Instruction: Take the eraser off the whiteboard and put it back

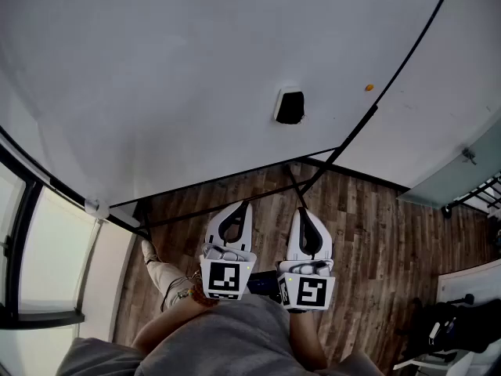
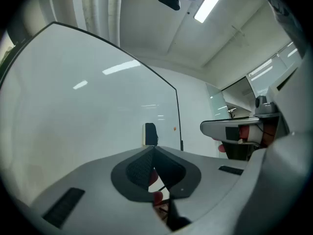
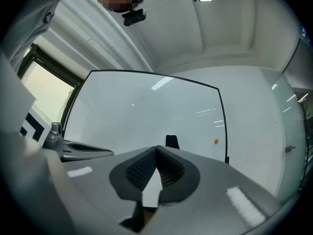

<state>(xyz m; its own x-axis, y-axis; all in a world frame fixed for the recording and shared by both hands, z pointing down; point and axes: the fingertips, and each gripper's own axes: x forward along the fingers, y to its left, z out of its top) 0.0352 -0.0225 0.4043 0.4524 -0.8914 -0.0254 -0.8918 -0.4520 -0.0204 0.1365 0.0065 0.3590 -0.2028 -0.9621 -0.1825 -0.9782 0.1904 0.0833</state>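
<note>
A black eraser (image 1: pixel 290 106) is shown clinging to the face of the whiteboard (image 1: pixel 156 77), toward its right side, with nothing touching it. A small orange dot (image 1: pixel 369 88) is fixed to the board just right of the eraser, near the black frame edge.

Well short of the board, the left tool (image 1: pixel 244 204) and the right tool (image 1: pixel 301 210) are held side by side, both aimed at it. The left tool's jaws are pressed together at their tips, with nothing between them. The right tool's jaws are likewise closed and empty.

Only in the head view are the wooden floor (image 1: pixel 368 233) beneath the tools, the board's black stand legs (image 1: pixel 309 180) and the marker cubes (image 1: pixel 225 279) on the tools shown.

Only in the left gripper view is a pale edge seen along the eraser's left side. A ceiling light (image 2: pixel 212 1) is seen overhead, and the right tool is seen side-on at the right.

In the right gripper view, the eraser is lined up just above the closed jaw tips. A bright window (image 3: pixel 41 84) is seen left of the board.
</note>
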